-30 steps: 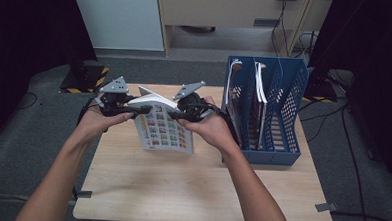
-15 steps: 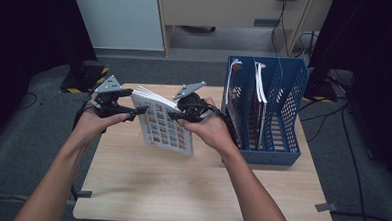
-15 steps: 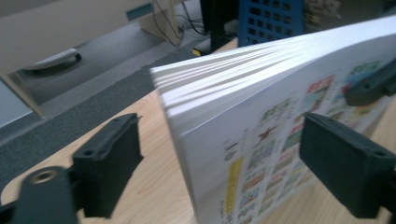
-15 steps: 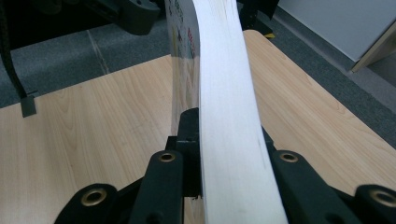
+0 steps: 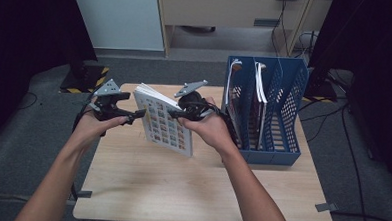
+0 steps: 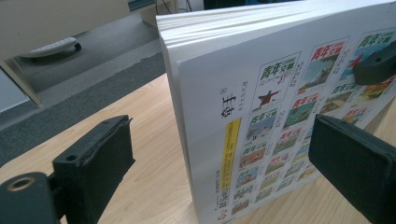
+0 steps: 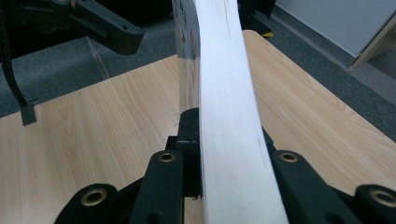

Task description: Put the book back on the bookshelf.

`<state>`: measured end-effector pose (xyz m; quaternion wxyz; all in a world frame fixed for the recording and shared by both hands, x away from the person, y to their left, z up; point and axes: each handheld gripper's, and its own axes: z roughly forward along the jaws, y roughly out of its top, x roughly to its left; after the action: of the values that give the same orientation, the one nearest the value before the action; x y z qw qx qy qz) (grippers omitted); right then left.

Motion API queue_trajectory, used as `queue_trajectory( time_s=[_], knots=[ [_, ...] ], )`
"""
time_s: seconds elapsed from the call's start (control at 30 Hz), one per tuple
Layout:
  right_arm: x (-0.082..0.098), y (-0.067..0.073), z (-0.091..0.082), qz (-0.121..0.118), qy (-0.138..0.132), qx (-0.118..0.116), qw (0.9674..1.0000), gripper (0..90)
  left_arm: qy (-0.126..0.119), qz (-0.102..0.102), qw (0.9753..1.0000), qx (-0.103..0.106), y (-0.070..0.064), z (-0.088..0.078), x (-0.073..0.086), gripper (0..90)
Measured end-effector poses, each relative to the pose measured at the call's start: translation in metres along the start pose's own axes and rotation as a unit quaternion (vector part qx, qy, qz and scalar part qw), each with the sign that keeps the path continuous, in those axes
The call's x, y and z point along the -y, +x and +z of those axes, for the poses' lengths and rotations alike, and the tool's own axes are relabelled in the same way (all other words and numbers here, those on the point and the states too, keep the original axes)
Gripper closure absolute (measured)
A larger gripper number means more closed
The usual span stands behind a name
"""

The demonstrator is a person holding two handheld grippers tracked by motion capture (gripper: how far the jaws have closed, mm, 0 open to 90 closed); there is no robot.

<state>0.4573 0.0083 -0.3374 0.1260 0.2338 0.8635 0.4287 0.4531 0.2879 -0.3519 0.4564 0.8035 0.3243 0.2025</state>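
Over the middle of the wooden table (image 5: 195, 190), between the two hands: a thick paperback book (image 5: 166, 124), held on edge and tilted. Showed a white cover printed with a grid of small colour pictures and a yellow strip near the spine. Faced the near side of the table in the high view, pages fanned slightly along the top. Could not tell whether its lowest corner touched the tabletop.

Was clamped at its right-hand side by the right gripper (image 5: 176, 112). Jaws closed down on the full thickness of the pages, one black pad pressed on each side, as seen close up in the right gripper view, where the pale block of page edges (image 7: 229, 116) ran straight up from between them.

At the opposite side, just beside the spine: the left gripper (image 5: 136, 115). Jaws wide apart, having just been opening. Straddled the spine corner of the book in the left gripper view, with one pad clear of the back cover and the other clear of the front, pressing on nothing.

Farther out, at the right end of the table: a blue mesh file rack (image 5: 284, 109), upright, with divided slots. Held a few thin magazines (image 5: 257, 93) standing on edge in its left-hand slots. Stood near the right hand, apart from the book.

Beyond the table: grey carpeted floor, a pale cabinet and trailing cables.
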Motion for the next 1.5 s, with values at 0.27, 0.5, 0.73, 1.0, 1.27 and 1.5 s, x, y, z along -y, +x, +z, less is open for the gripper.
queue_trajectory(
  time_s=[0.27,0.5,0.73,1.0,1.27,1.5],
  knots=[
    [0.0,0.0,0.0,0.004,0.0,0.002,1.0,74.0,0.013,0.007,0.9999,0.002,-0.004,0.007,0.005,5.9],
    [0.0,-0.001,-0.002,0.009,-0.001,0.003,1.0,74.0,0.016,0.006,0.9999,0.003,-0.005,0.008,0.009,5.9],
    [0.001,-0.001,-0.01,0.016,-0.004,0.01,0.9998,74.1,0.023,-0.001,0.9997,-0.003,-0.003,0.009,0.026,6.0],
    [0.013,-0.006,-0.026,0.027,-0.01,0.009,0.9996,74.1,0.042,-0.017,0.999,-0.006,-0.003,0.017,0.059,6.2],
    [0.02,-0.006,-0.042,0.02,-0.01,0.005,0.9997,74.1,0.052,-0.029,0.9982,-0.008,-0.005,0.025,0.079,6.1],
    [0.028,-0.008,-0.053,0.013,-0.014,-0.019,0.9996,74.1,0.057,-0.033,0.9978,-0.008,-0.009,0.03,0.091,6.2]
  ],
)
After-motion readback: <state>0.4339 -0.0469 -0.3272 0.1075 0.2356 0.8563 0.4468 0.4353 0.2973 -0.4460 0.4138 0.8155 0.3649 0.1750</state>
